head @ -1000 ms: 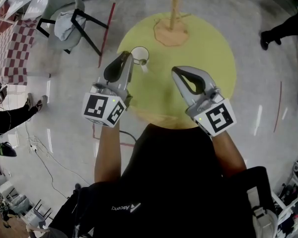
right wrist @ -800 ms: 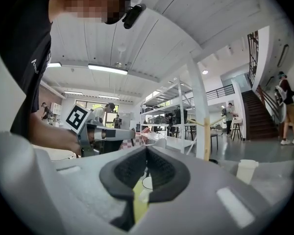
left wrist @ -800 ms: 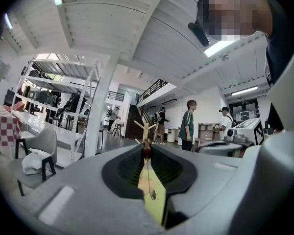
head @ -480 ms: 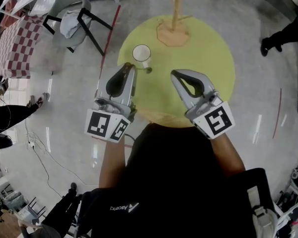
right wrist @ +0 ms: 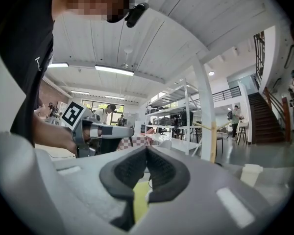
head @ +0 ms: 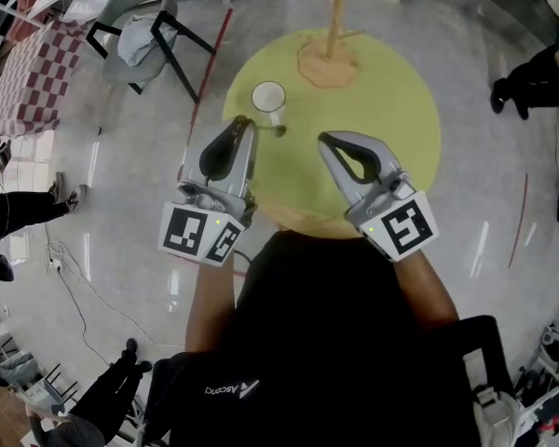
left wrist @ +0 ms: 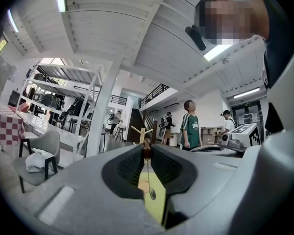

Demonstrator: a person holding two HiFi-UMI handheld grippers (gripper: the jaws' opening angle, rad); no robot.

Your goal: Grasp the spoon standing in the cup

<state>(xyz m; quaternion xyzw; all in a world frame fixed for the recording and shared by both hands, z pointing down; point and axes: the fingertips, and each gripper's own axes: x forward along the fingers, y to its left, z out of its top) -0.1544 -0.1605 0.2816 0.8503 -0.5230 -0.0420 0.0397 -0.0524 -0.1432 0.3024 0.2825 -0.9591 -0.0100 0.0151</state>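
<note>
My left gripper [head: 251, 127] is shut on the spoon [head: 276, 130], which sticks out sideways from its tips just short of the white cup [head: 268, 100] on the round yellow table [head: 391, 110]. In the left gripper view the spoon's [left wrist: 151, 194] brown handle end is pinched at the left gripper's [left wrist: 147, 150] tips, and the thin stem and bowl hang down over the yellow top. The cup holds nothing that I can see. My right gripper [head: 324, 142] hovers over the table's near side; the right gripper's [right wrist: 147, 149] jaws are shut on nothing.
A wooden mug tree [head: 329, 54] stands at the table's far side. A grey chair [head: 135, 31] and a red checked table [head: 28, 82] are at the left. Other people's legs [head: 526, 77] show at the right and left edges.
My left gripper has drawn back from the cup toward me, with the spoon in its tips. The right gripper has barely moved.
</note>
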